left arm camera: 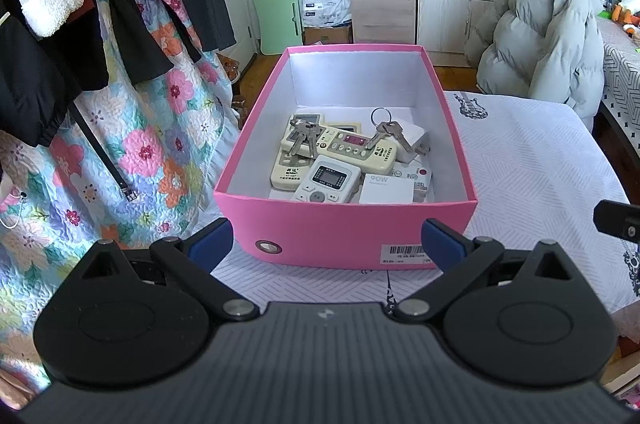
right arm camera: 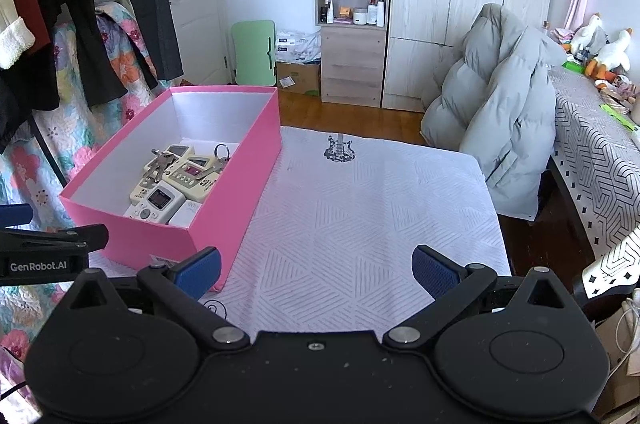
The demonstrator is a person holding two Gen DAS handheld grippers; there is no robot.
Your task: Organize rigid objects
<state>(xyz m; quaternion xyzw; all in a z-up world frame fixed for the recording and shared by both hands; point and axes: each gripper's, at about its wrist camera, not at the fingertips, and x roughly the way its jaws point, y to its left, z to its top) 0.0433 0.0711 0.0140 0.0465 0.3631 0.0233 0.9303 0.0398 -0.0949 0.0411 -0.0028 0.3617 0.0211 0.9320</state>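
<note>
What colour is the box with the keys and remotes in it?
Pink outside, white inside. The box shows best in the left wrist view.

We cannot see the bottom of the pink box [left arm camera: 348,236] under the heaped remote controls [left arm camera: 326,154]; the lowest remotes show only as edges beneath the others. The white charger [left arm camera: 386,189] is partly cut by the box's near wall, and in the right wrist view that wall hides most of it [right arm camera: 188,213]. We cannot read the barcode label [left arm camera: 408,251]: its print is too small. The bottles on the shelf [right arm camera: 352,12] are too small to identify.
</note>
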